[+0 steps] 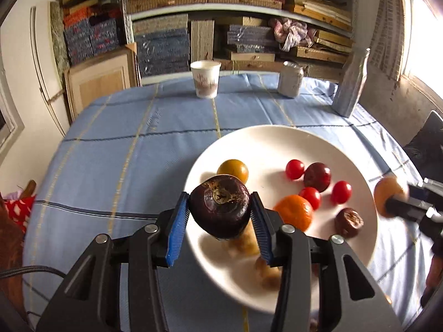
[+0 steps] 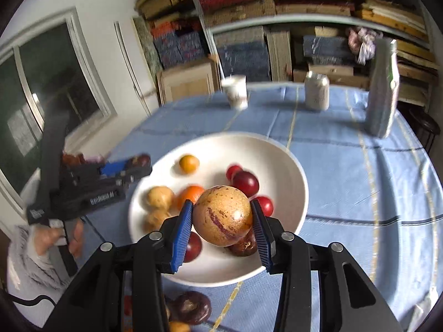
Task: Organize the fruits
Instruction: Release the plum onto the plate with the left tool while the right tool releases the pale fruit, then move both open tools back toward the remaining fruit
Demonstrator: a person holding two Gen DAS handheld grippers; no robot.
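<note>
Covering table: blue checked tablecloth (image 1: 133, 127)

I get daylight from a blown-out window (image 1: 420, 36) at the upper right of the left wrist view; it washes out that corner. The round white ceramic plate (image 1: 277, 144) glares bright, with soft shadows under the fruit. In the right wrist view a highlight sits on the speckled tan round fruit (image 2: 223, 215). Both views bend hard at their dark rims. Motion blur smears the white paper cup (image 2: 236, 92) and the stacked shelves (image 2: 277, 0); the left tool (image 2: 126, 166) is smeared too.
</note>
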